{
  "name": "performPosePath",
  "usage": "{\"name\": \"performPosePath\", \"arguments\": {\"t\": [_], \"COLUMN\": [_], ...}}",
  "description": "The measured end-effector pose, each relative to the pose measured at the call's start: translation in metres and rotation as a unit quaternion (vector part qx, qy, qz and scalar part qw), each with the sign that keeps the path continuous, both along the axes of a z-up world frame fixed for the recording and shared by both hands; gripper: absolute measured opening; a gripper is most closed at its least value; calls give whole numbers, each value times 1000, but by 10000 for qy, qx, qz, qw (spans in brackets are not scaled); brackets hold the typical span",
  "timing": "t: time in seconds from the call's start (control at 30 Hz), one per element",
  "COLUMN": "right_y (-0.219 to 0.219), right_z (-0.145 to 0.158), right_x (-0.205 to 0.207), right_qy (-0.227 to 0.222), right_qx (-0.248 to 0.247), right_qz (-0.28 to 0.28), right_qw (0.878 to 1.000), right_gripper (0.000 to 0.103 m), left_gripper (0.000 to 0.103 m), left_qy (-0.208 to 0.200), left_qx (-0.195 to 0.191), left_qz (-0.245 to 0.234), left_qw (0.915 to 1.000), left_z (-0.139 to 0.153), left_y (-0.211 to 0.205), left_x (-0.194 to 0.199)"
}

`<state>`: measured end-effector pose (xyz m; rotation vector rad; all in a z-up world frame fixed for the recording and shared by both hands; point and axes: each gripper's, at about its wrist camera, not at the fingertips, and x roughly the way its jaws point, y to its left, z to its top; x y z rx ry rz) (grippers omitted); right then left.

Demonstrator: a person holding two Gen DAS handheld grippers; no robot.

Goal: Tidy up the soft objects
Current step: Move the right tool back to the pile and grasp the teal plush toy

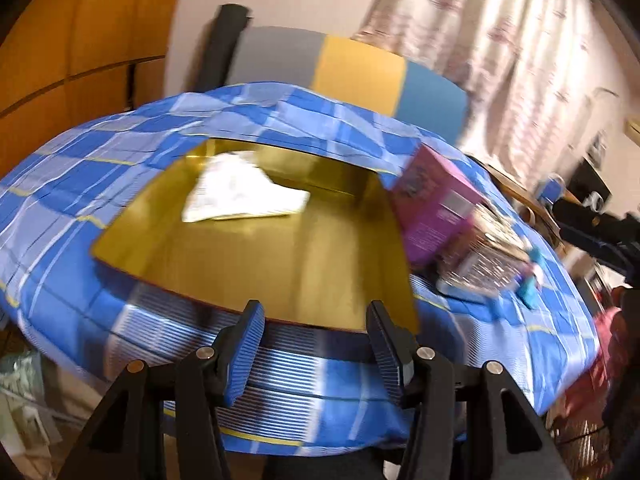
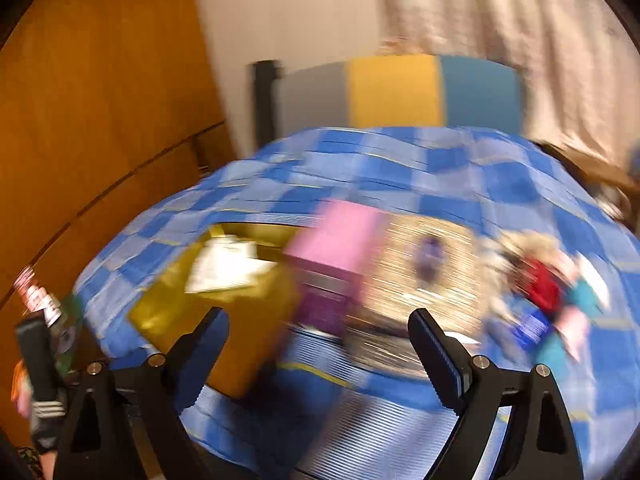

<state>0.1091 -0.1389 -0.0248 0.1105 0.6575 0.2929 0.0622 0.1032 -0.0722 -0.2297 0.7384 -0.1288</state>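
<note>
A shallow gold box lies open on a table under a blue checked cloth. A white folded cloth rests in its far part. My left gripper hovers open over the box's near edge, nothing between its fingers. In the blurred right wrist view my right gripper stands wide open and empty above the cloth, with the gold box and white cloth ahead to the left. A heap of small soft things, red and teal, lies at the right.
A pink carton stands right of the gold box, beside a glittery flat package. A chair back in grey, yellow and blue rises behind the table. A wooden door is at the left, a curtain at the right.
</note>
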Motion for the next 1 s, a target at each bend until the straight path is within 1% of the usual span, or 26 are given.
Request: {"name": "performPosePath", "arguments": {"t": [0.03, 0.1, 0.13, 0.2, 0.27, 0.37, 0.47, 0.57, 0.73, 0.93, 1.0], "right_y": [-15, -59, -73, -111, -150, -194, -222, -242, -250, -249, -247], "right_z": [-4, -17, -22, -34, -49, -62, -71, -79, -87, -98, -102], "right_x": [-2, -6, -7, -9, -9, -10, -7, -3, 8, 31, 42], "right_qy": [34, 219, 280, 466, 708, 921, 1045, 1130, 1164, 1272, 1329], "right_qx": [2, -32, -36, -30, -78, -90, -166, -139, 34, 246, 436], "right_qz": [-169, -741, -911, -1356, -1806, -2163, -2317, -2311, -2103, -2061, -2060], "right_qw": [9999, 9970, 9954, 9897, 9810, 9719, 9670, 9663, 9707, 9699, 9685], "right_gripper": [92, 92, 92, 93, 93, 93, 93, 93, 93, 93, 93], "left_gripper": [54, 54, 54, 54, 54, 54, 54, 54, 54, 54, 54], "left_qy": [-18, -29, -25, -34, -36, -53, -26, 12, 76, 144, 203], "left_qx": [1, 40, 54, 61, 113, 158, 203, 312, 368, 413, 430], "left_qz": [-99, -294, -411, -606, -825, -1174, -1420, -1689, -1906, -2051, -2086], "left_qw": [9999, 9996, 9991, 9981, 9965, 9929, 9896, 9851, 9809, 9778, 9768], "left_z": [0, -1, -1, -2, -2, -1, 1, 2, 3, 4, 2], "left_y": [-5, -16, -23, -35, -51, -78, -99, -122, -146, -167, -173], "left_x": [-1, -3, -4, -6, -9, -13, -15, -18, -18, -18, -17]}}
